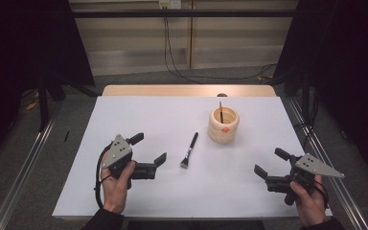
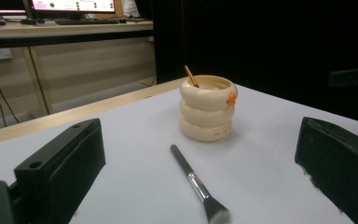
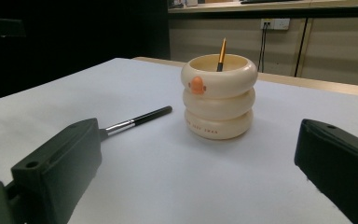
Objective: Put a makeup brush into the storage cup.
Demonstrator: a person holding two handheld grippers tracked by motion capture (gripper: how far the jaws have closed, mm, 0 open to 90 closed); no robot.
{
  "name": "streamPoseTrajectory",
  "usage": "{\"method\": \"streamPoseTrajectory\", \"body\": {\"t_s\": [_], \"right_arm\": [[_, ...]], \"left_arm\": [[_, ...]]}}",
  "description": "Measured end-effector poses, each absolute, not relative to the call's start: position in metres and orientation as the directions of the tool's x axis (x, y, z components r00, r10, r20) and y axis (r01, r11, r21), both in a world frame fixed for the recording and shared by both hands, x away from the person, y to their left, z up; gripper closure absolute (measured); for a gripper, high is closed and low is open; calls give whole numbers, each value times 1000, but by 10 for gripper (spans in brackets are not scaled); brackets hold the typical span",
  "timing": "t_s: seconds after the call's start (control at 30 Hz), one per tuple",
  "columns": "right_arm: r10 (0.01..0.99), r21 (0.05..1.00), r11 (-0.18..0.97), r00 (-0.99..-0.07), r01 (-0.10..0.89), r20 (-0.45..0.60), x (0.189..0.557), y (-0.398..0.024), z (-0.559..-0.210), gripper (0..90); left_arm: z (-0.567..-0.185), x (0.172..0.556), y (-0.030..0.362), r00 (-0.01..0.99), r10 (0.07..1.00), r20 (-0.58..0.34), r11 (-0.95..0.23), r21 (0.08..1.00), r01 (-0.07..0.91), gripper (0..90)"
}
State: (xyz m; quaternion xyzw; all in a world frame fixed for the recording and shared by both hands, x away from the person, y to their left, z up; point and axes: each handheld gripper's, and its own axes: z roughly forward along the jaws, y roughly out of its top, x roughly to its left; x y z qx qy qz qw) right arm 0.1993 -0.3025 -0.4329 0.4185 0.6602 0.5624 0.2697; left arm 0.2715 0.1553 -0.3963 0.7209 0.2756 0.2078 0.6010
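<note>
While both hands rest low, the left gripper (image 1: 149, 149) and right gripper (image 1: 269, 164) gape wide toward the brush (image 1: 189, 150); the right gripper view shows the holder's (image 3: 218, 96) orange emblem.

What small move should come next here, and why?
Probably the left gripper should ease forward and down over the brush. The brush lies loose on the table, nearer that gripper; both grippers are open and hold nothing, and the holder already has one stick standing in it.
</note>
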Motion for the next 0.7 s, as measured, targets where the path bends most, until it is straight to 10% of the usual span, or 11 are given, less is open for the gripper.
{"method": "streamPoseTrajectory", "body": {"t_s": [0.7], "right_arm": [[855, 969, 17, -507, 245, 113, 200, -303, -433, 1]], "left_arm": [[-383, 308, 117, 759, 650, -36, -123, 981, 152, 18]]}}
